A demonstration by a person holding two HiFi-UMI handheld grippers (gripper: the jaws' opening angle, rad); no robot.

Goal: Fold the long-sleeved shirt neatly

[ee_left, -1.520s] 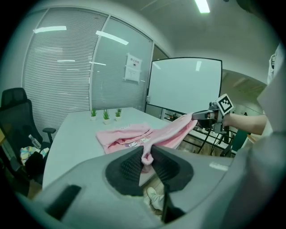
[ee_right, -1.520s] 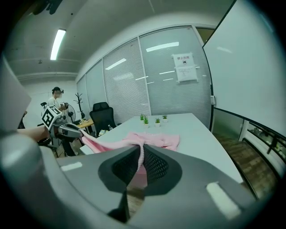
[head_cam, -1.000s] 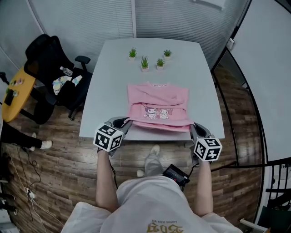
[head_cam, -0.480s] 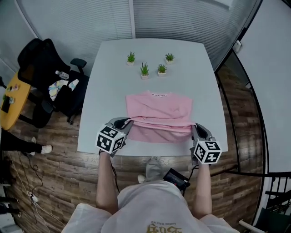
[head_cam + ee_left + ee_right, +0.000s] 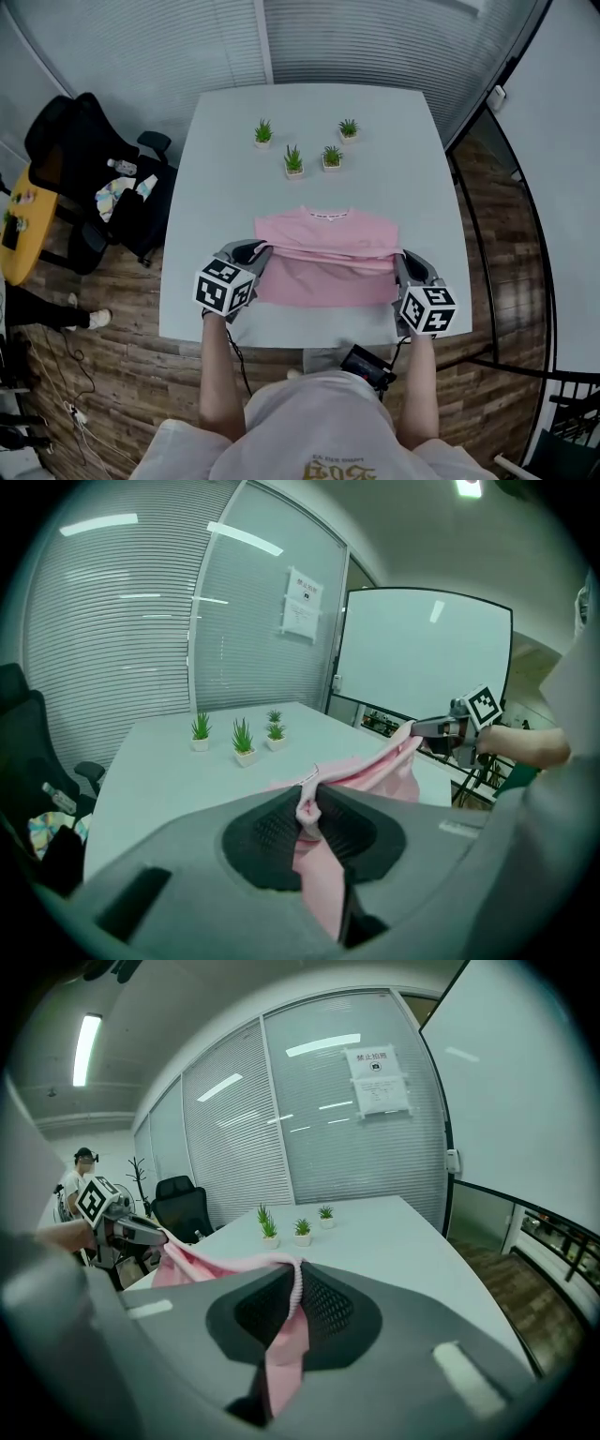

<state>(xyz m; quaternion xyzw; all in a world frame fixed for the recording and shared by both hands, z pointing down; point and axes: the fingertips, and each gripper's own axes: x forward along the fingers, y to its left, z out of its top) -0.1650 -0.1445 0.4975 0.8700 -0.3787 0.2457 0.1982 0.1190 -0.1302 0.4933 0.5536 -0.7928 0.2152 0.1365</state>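
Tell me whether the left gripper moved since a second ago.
Yes. The left gripper, clamping the pink shirt, went from the table's near edge toward the plants.

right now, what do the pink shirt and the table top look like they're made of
Pink shirt: soft matte knit, probably cotton jersey; it drapes, bunches, and shows a ribbed edge. Table: smooth matte pale-grey top, possibly laminate; even, grainless.

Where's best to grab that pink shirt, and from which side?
Pinch both ends of the lifted edge of the pink shirt, from the person's side, as the left tool and right tool do: limp, wide cloth likely sags otherwise.
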